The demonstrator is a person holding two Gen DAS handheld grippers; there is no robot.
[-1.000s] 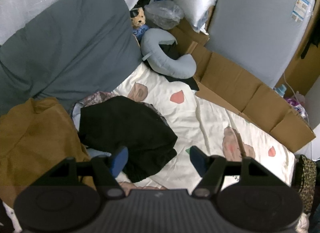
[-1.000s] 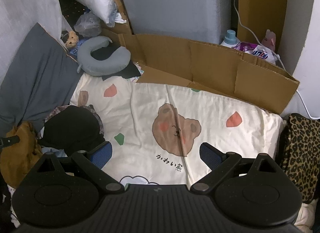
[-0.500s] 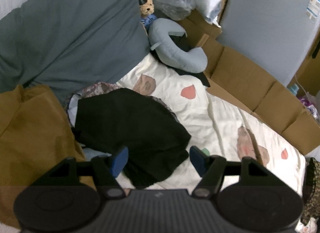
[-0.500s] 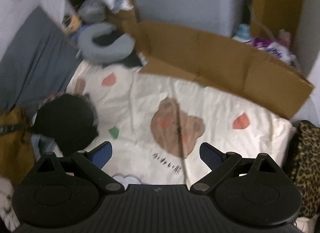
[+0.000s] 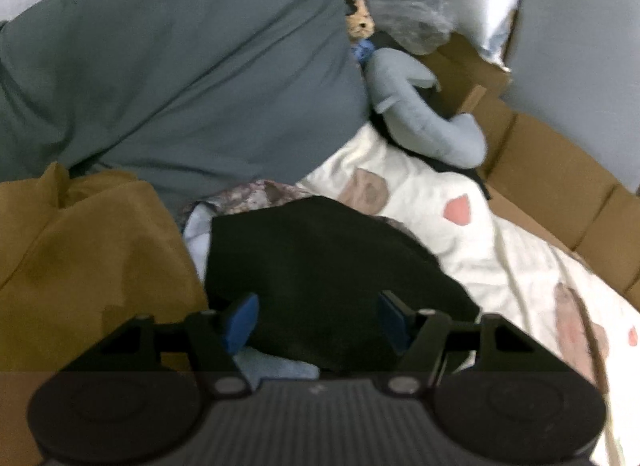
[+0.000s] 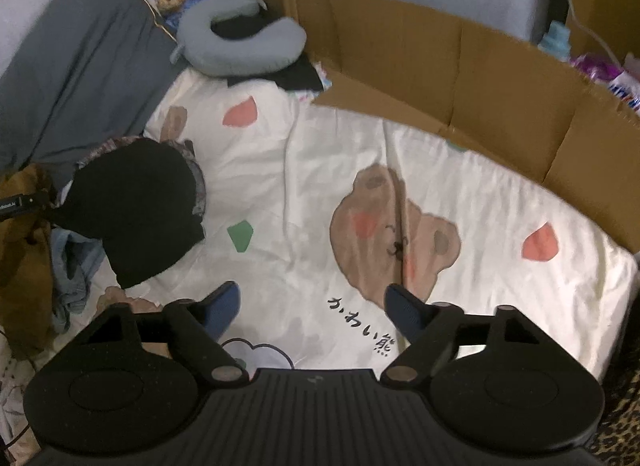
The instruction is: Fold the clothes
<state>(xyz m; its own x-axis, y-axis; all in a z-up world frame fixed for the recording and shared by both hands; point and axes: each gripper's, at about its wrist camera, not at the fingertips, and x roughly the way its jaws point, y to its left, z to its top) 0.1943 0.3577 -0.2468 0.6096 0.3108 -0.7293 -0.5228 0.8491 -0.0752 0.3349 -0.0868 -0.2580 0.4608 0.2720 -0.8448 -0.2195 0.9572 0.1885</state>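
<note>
Black garment [image 5: 320, 274]: a dark, matte, soft-looking piece lying crumpled in a rounded heap, not spread and with no fold we can call deliberate. It lies on the cream bear-print quilt [image 6: 320, 193] covering the bed, at the quilt's left part in the right wrist view. It tops a small pile: a patterned cloth [image 5: 256, 191] shows at its far edge and a pale blue cloth [image 5: 276, 366] at its near edge, both partly under it. We judge it the next piece to fold, as it is uppermost.

Left hand-held gripper [image 5: 318, 318]: jaws apart, nothing clamped; the garment's near edge lies between and beneath the blue pads [image 5: 240, 320], contact not resolvable in the blur. We read this as a straddle before a pinch.

Right hand-held gripper [image 6: 312, 312]: jaws have just been closing but are wide apart, with only bare quilt between them. It hangs to the garment's right, over the open stretch of quilt, probably the laying-out area.

Left of the garment: a mustard cloth [image 5: 88, 258]. Beyond it: a grey pillow [image 5: 180, 77], then a neck pillow [image 6: 240, 45]. Cardboard [image 6: 460, 77] walls the quilt's far side.
</note>
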